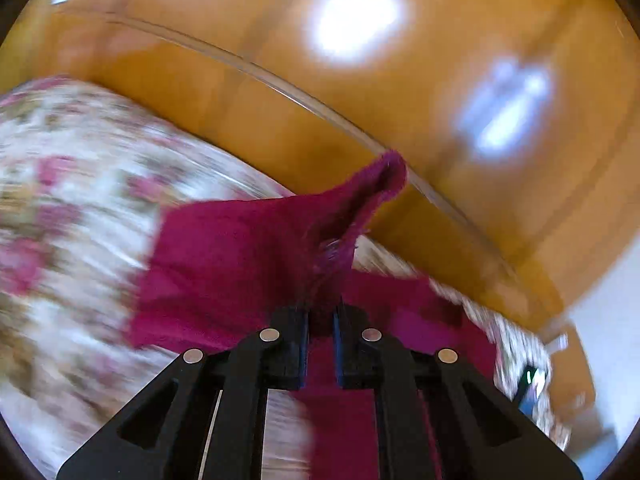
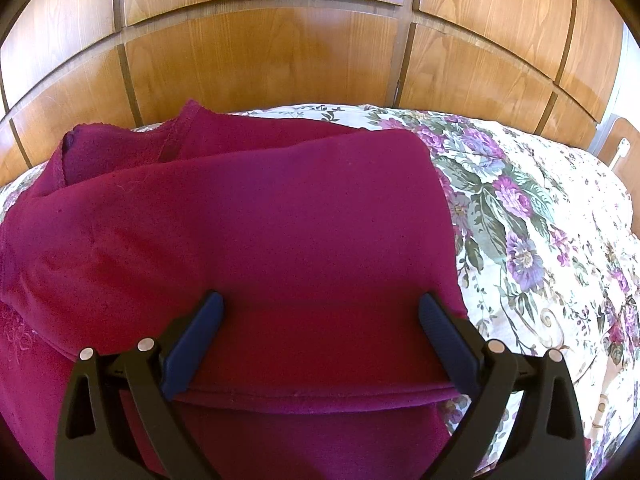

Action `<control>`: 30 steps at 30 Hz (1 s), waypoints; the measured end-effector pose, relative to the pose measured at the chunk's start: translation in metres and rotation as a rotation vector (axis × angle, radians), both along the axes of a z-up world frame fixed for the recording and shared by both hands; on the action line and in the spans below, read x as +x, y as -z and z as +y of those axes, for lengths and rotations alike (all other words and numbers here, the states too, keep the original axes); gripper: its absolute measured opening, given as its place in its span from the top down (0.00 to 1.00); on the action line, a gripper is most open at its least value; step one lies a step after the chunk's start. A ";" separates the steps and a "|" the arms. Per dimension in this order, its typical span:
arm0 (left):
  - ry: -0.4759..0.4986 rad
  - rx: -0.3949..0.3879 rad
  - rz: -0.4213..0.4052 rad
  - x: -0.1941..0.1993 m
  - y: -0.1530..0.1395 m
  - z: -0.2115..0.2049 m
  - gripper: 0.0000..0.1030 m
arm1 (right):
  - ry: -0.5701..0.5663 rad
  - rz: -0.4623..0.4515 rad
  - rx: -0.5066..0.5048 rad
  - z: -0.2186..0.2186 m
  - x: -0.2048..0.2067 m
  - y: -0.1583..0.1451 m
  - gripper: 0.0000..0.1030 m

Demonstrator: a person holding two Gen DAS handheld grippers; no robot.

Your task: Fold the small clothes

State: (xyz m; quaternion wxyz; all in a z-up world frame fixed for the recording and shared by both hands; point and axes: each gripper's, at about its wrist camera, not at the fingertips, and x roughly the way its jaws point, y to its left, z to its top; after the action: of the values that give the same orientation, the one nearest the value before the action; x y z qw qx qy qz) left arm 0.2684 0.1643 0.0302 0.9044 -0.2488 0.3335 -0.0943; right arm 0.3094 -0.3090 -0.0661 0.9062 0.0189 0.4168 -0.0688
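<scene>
A dark magenta fleece garment (image 2: 256, 216) lies spread on the floral bed cover (image 2: 540, 240). In the right wrist view a folded layer of it covers the middle, with a hem (image 2: 312, 394) near the bottom. My right gripper (image 2: 320, 308) stands open over this layer, its blue pads wide apart and nothing pressed between them. In the blurred left wrist view my left gripper (image 1: 321, 316) is shut on a bunched part of the garment (image 1: 240, 256), which rises from the jaws to a raised tip (image 1: 390, 168).
A glossy wooden panelled wall (image 2: 264, 68) stands right behind the bed. The floral cover (image 1: 72, 184) reaches left of the garment in the left wrist view. A small dark object (image 1: 530, 390) sits at that view's lower right edge.
</scene>
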 end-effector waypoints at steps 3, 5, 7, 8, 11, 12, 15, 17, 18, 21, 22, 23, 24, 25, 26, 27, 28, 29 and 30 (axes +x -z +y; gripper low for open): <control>0.116 0.036 0.044 0.009 0.021 -0.066 0.92 | -0.001 -0.001 0.007 -0.002 0.000 0.000 0.05; 0.162 0.075 0.079 0.018 0.036 -0.094 0.88 | -0.001 -0.001 0.014 -0.002 0.001 0.000 0.05; 0.198 0.136 0.124 0.023 0.053 -0.121 0.68 | -0.001 -0.001 0.022 -0.003 0.001 0.000 0.05; 0.219 0.154 0.143 0.024 0.061 -0.131 0.54 | -0.001 -0.001 0.024 -0.003 0.001 0.000 0.05; 0.226 0.189 0.130 0.009 0.066 -0.140 0.47 | 0.000 -0.003 0.032 -0.005 0.001 -0.001 0.05; 0.224 0.190 0.116 0.001 0.064 -0.138 0.47 | 0.000 -0.003 0.034 -0.005 0.002 0.000 0.05; 0.191 0.166 0.080 -0.024 0.058 -0.126 0.47 | -0.001 0.001 0.038 -0.005 0.002 -0.001 0.05; 0.171 0.167 0.078 -0.038 0.062 -0.118 0.47 | 0.000 -0.001 0.051 -0.007 0.002 -0.004 0.07; 0.160 0.177 0.081 -0.045 0.063 -0.114 0.47 | 0.006 -0.004 0.055 -0.008 0.000 -0.008 0.12; 0.132 0.149 0.088 -0.061 0.070 -0.098 0.47 | -0.029 -0.055 0.153 0.001 -0.015 -0.029 0.31; 0.126 0.139 0.093 -0.065 0.073 -0.095 0.47 | -0.082 -0.068 0.229 0.012 -0.021 -0.036 0.33; 0.124 0.142 0.095 -0.066 0.076 -0.094 0.47 | -0.159 -0.063 0.317 0.026 -0.025 -0.041 0.33; 0.124 0.149 0.095 -0.067 0.078 -0.094 0.47 | -0.219 -0.047 0.382 0.038 -0.027 -0.043 0.33; 0.123 0.145 0.095 -0.067 0.081 -0.094 0.47 | -0.287 -0.023 0.446 0.055 -0.027 -0.044 0.33; 0.122 0.135 0.094 -0.066 0.083 -0.092 0.47 | -0.338 -0.004 0.480 0.071 -0.028 -0.045 0.33; 0.123 0.133 0.092 -0.066 0.084 -0.092 0.47 | -0.405 0.024 0.511 0.095 -0.027 -0.044 0.33; 0.124 0.132 0.090 -0.066 0.085 -0.091 0.47 | -0.436 0.046 0.526 0.108 -0.026 -0.041 0.33; 0.121 0.128 0.089 -0.065 0.086 -0.090 0.47 | -0.460 0.088 0.537 0.126 -0.022 -0.036 0.33; 0.120 0.122 0.088 -0.065 0.087 -0.090 0.47 | -0.460 0.127 0.524 0.141 -0.017 -0.029 0.34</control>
State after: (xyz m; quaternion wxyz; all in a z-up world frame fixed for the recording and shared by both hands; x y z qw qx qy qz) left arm 0.2029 0.0746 -0.0573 0.8951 -0.1768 0.3924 -0.1166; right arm 0.2923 -0.1678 -0.0373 0.8347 0.1520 0.4691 0.2453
